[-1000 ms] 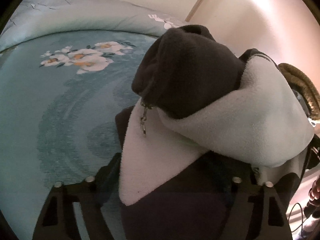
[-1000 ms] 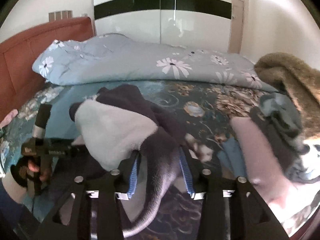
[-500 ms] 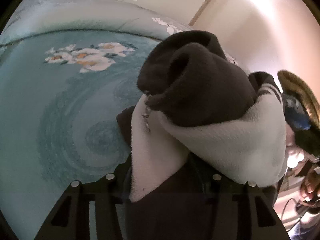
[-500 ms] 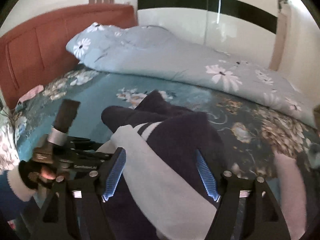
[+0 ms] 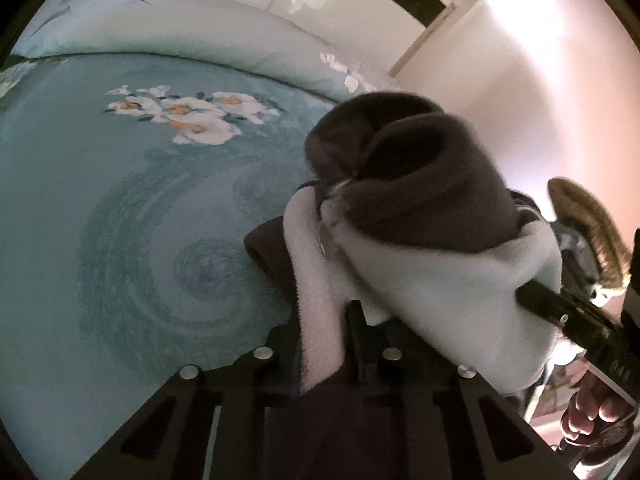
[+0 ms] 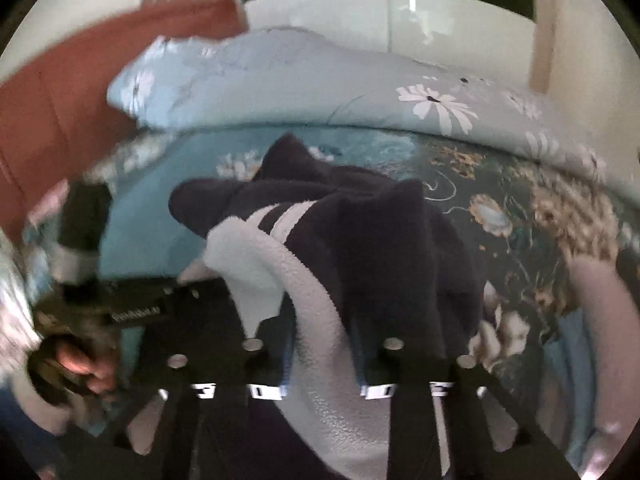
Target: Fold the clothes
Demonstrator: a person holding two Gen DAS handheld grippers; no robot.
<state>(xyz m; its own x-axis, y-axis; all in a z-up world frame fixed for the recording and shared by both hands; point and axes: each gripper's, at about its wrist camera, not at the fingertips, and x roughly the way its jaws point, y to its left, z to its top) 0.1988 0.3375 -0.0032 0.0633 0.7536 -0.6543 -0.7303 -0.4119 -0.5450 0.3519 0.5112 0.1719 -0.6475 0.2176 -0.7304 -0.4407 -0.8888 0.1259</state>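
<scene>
Both grips were thin pinches on a bunched fleece jacket above the bed.
Left wrist: your left gripper [image 5: 322, 344], jaws just closed, nipped only the fleece jacket's [image 5: 452, 280] white edge, which could slip. Right wrist: your right gripper [image 6: 320, 344], jaws just closed on a white fold; the bundle could sag.

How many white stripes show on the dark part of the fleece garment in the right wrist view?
2: both white stripes lie side by side on the garment, just above its white part, left of middle. Folds may hide more.
</scene>
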